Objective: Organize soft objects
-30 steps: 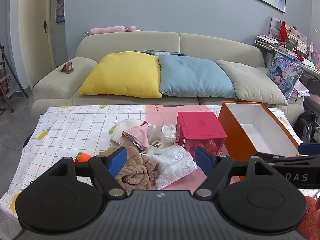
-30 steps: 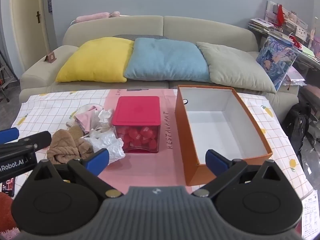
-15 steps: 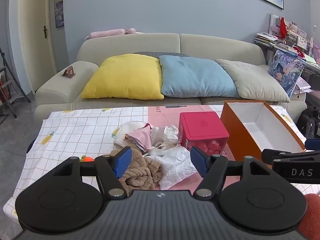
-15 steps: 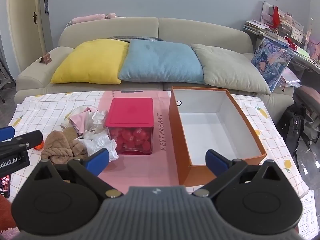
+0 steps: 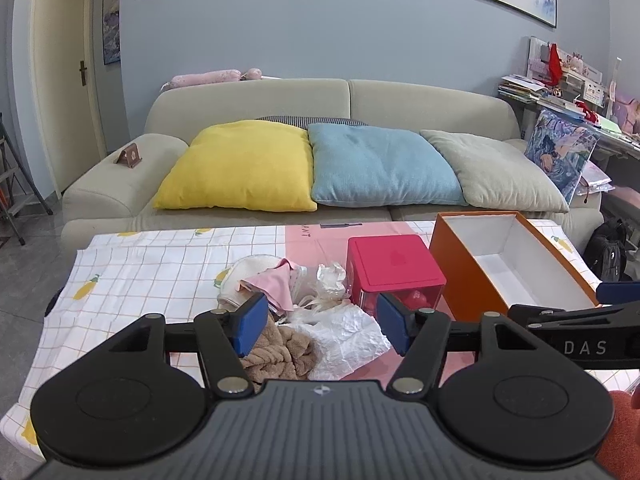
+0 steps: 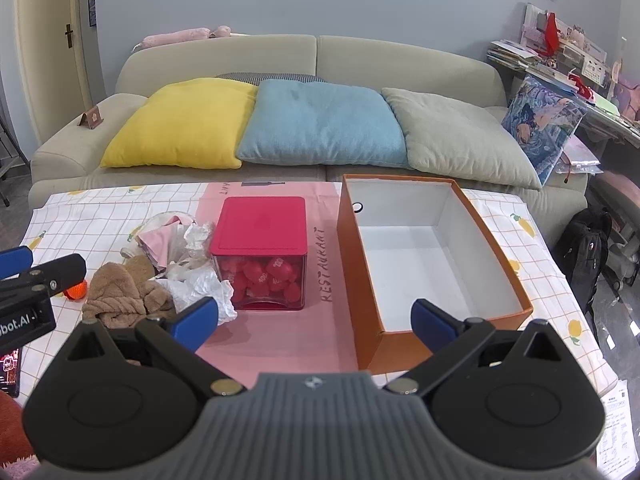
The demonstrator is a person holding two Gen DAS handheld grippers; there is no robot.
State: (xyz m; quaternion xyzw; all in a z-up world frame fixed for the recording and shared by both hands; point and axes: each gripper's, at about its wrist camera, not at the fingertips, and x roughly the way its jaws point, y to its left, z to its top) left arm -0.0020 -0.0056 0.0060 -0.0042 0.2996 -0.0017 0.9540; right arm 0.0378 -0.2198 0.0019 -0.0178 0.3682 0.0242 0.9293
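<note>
Soft things (image 6: pixel 132 292) all lie beside the empty orange box (image 6: pixel 432 256), while the left claw (image 5: pixel 318 322), just been closing, and right claw (image 6: pixel 316 318) stand spread, holding nothing.

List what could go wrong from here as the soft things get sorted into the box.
1. The brown towel lies tangled with crinkled white plastic; the left gripper, whose jaws have just been closing with nothing between them, might grab both.
2. The lidded red container stands beside the pile and could get knocked.
3. The orange box sits near the table's edge; a push might shift it.
</note>
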